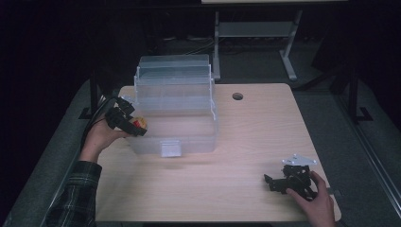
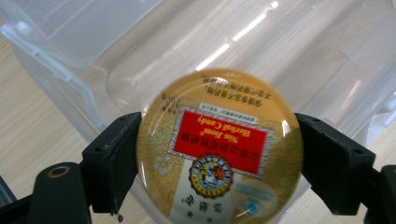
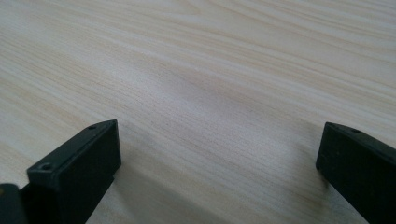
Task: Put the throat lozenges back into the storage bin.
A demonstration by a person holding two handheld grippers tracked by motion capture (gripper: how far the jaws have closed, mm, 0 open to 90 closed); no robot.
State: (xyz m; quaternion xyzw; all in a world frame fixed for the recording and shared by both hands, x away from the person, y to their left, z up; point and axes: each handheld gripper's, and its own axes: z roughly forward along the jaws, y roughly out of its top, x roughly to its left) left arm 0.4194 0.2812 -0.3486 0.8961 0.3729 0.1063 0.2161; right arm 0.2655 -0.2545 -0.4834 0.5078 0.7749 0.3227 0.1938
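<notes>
Round gold candy tin with red label (image 2: 218, 148): clamped edge-on between the jaws of the left gripper (image 1: 126, 121), held just at the left wall of the clear plastic tiered storage box (image 1: 175, 111); glossy domed lid faces the gripper camera, label text upside down there; circular, no long axis. Right gripper (image 1: 289, 179): jaws apart, holding nothing, over the pale wood-grain table (image 1: 246, 127) near its right front corner.
</notes>
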